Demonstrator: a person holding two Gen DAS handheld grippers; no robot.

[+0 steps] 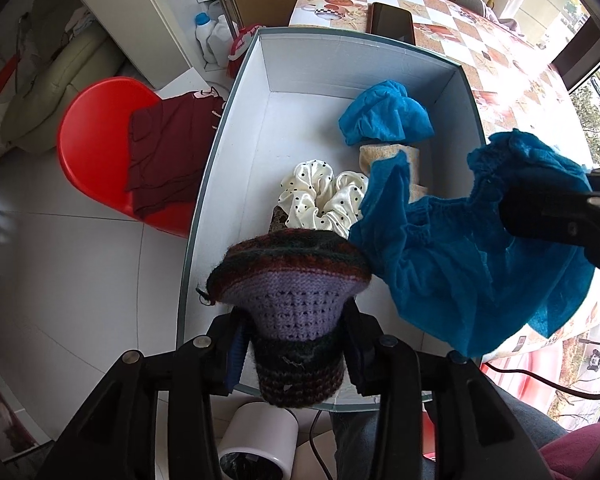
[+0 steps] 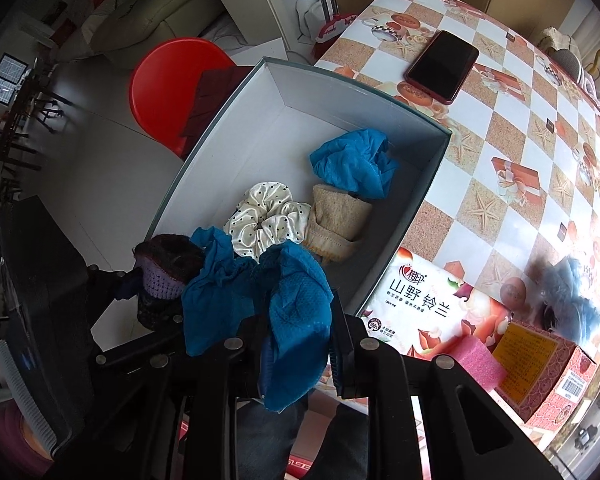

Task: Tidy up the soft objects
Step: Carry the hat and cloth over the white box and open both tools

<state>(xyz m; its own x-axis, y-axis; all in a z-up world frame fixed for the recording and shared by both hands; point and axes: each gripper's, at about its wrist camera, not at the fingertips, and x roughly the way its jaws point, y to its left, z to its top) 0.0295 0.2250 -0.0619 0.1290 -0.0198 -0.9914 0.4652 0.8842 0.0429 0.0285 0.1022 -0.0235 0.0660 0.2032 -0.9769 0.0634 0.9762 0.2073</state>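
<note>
An open white box with a teal rim [image 1: 364,42] [image 2: 300,92] holds a crumpled blue shoe cover [image 1: 384,114] [image 2: 352,164], a cream polka-dot scrunchie [image 1: 320,196] [image 2: 264,220] and a beige knit piece [image 1: 384,156] [image 2: 340,216]. My left gripper [image 1: 296,316] [image 2: 156,284] points down over the box's near left corner, shut on a knitted piece [image 1: 296,300] with a purple band and dark stripes. My right gripper [image 2: 298,312] [image 1: 560,208] is shut on a second blue shoe cover [image 2: 292,304] [image 1: 452,264], which hangs over the box's near end beside the knit.
The box lies at the edge of a checkered table [image 2: 500,128], with a phone [image 2: 442,66] behind it. A tissue pack [image 2: 416,308], pink sponge [image 2: 480,364], patterned carton [image 2: 540,372] and grey-blue fluffy item [image 2: 572,292] lie to its right. A red stool [image 1: 100,148] carrying maroon cloth stands to the left.
</note>
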